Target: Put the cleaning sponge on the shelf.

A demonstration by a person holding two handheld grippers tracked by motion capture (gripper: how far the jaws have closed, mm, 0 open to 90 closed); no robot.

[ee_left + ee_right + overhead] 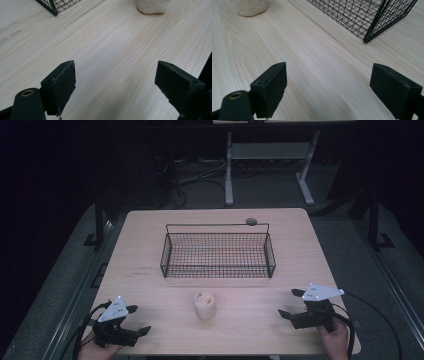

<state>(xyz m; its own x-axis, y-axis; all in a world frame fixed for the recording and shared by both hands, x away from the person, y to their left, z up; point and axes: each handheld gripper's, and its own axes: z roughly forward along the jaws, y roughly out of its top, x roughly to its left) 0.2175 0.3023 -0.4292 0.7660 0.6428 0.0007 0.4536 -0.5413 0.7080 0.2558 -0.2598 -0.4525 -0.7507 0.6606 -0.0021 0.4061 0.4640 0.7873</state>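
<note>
A pale, rough, upright lump (204,305) like a piece of bread or sponge stands on the wooden table (150,285), just in front of a black wire basket (218,251). My left gripper (138,320) rests at the table's front left, open, with nothing between its jaws; its own view has the lump (153,6) far ahead to the right. At the front right my right gripper (291,303) is open too and holds nothing. Its view has the lump (249,7) at the upper left and the basket's corner (372,22) at the upper right.
The basket looks bare inside. A small dark round disc (251,221) lies at its back right edge. Faint marks (142,271) show on the wood left of the basket. Beyond the table stand a desk frame (270,165) and loose cables on a dark floor.
</note>
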